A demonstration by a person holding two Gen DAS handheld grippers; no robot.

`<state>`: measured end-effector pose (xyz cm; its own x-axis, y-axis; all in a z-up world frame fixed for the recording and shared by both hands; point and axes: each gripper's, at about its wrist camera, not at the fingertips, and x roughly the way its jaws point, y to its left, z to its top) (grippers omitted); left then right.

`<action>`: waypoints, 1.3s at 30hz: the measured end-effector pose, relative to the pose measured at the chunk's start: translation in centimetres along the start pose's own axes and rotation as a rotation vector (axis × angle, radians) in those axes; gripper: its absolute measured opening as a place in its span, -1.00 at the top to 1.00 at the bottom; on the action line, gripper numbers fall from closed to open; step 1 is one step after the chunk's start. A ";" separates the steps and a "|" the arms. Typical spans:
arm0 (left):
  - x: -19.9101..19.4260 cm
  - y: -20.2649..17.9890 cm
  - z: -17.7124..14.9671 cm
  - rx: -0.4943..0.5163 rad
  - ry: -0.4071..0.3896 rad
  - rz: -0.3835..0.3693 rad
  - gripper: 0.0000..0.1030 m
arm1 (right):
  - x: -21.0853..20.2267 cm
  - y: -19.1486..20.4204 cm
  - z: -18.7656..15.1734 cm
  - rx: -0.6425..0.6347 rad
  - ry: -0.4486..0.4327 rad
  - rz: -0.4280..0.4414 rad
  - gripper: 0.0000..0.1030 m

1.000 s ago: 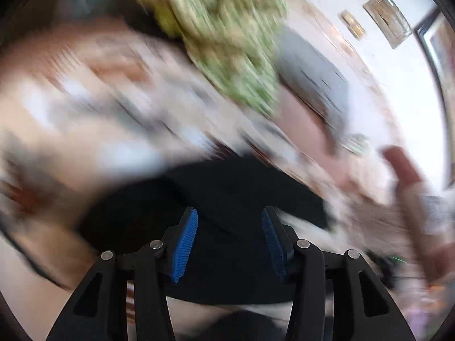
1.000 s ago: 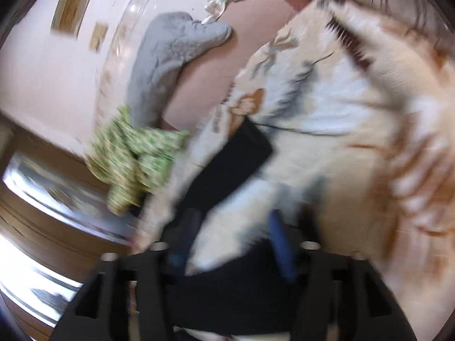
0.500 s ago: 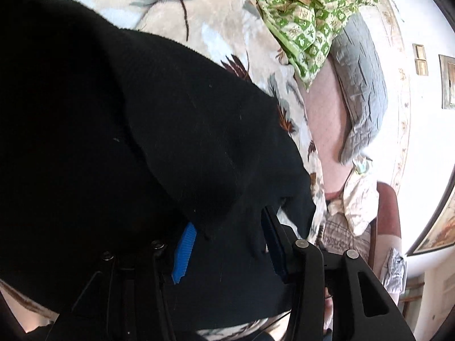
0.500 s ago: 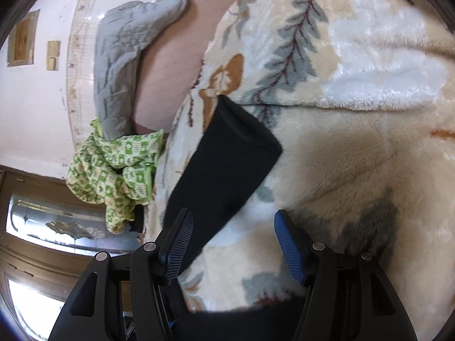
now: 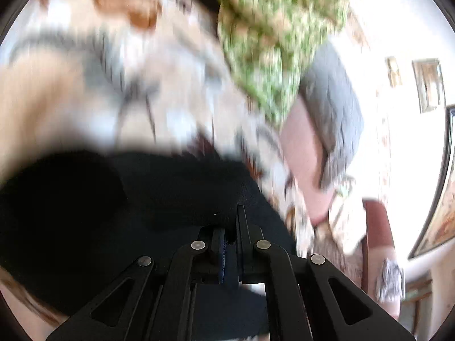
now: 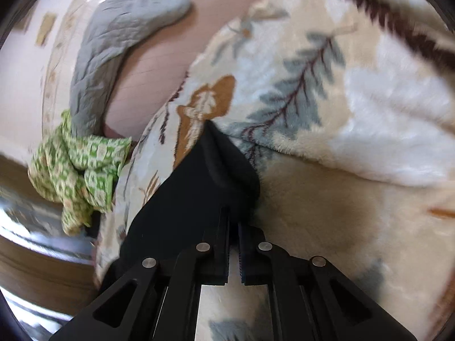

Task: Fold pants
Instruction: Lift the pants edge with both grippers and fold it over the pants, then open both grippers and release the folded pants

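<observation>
The black pants (image 5: 119, 207) lie on a cream blanket with a leaf print (image 5: 93, 91) and fill the lower left of the blurred left wrist view. My left gripper (image 5: 231, 227) is shut on a fold of that black cloth, with its blue pads pressed together. In the right wrist view a narrow black end of the pants (image 6: 193, 193) runs up from the lower left over the blanket (image 6: 327, 193). My right gripper (image 6: 233, 224) is shut on the edge of this end.
A crumpled green patterned cloth (image 5: 273, 37) (image 6: 79, 167) and a grey quilted pillow (image 5: 332, 113) (image 6: 113, 54) lie beyond the pants, next to a pink sheet (image 6: 159, 65). A white wall with small frames (image 5: 426, 85) stands behind.
Both grippers stood open around the black cloth half a second ago and have closed on it. The left view has swung, so less of the pants fills it.
</observation>
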<state>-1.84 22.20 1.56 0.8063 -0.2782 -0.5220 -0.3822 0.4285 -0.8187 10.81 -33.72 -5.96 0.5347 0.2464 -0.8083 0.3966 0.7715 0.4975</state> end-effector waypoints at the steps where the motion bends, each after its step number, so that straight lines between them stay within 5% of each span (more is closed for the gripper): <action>1: 0.3 0.1 1.5 -0.003 -0.030 0.018 0.90 | -0.6 -0.1 -0.3 -0.006 0.004 -0.004 0.94; 4: 2.5 1.8 7.1 0.002 -0.144 0.164 0.67 | -2.5 -0.6 -1.3 0.004 -0.005 -0.048 0.94; 6: 3.6 4.0 9.4 -0.088 -0.124 0.262 0.60 | -3.3 -1.4 -1.7 0.024 -0.019 -0.085 0.94; 9: 3.7 4.0 9.6 -0.109 -0.096 0.260 0.51 | -3.2 -3.2 -1.7 0.056 -0.024 -0.140 0.88; 11: 2.5 2.8 8.8 -0.038 -0.119 0.233 0.35 | -3.7 -4.1 -1.5 0.072 -0.057 -0.131 0.93; 13: 1.9 1.3 7.2 0.017 -0.116 0.191 0.10 | -4.8 -3.4 -1.4 0.034 -0.110 -0.225 0.80; 16: 1.8 -0.2 3.8 0.112 -0.077 0.135 0.00 | -6.5 -0.2 -1.8 -0.140 -0.192 -0.284 0.75; 20: 4.4 -0.7 -0.7 0.236 0.057 0.126 -0.03 | -4.1 4.3 -3.5 -0.476 -0.086 -0.278 0.63; 23: 7.0 1.0 -2.2 0.225 0.126 0.180 -0.03 | -1.2 2.6 -3.7 -0.491 0.064 -0.335 0.63; 27: 7.8 2.1 -2.5 0.247 0.101 0.184 -0.03 | -1.6 1.6 -3.2 -0.455 0.067 -0.252 0.57; 30: 7.4 2.2 -3.1 0.288 0.081 0.194 -0.13 | -1.5 1.8 -3.5 -0.462 0.089 -0.174 0.09; 32: 7.6 1.7 -3.7 0.345 0.071 0.203 -0.35 | -1.2 2.8 -4.4 -0.516 0.094 -0.152 -0.48; 34: 8.0 1.0 -5.1 0.408 0.064 0.203 -0.67 | -0.4 4.1 -5.7 -0.595 0.092 -0.196 -0.78; 36: 8.2 0.6 -6.0 0.449 0.054 0.217 -0.77 | 0.4 5.2 -7.3 -0.674 0.086 -0.263 -0.99; 39: 7.9 0.8 -6.3 0.433 0.045 0.186 -0.92 | 0.8 5.8 -8.8 -0.731 0.021 -0.336 -0.99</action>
<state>1.40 14.95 -4.72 0.7180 -0.1954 -0.6680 -0.2871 0.7912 -0.5400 7.03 -23.92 -6.53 0.4563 -0.0616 -0.8877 -0.0593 0.9933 -0.0993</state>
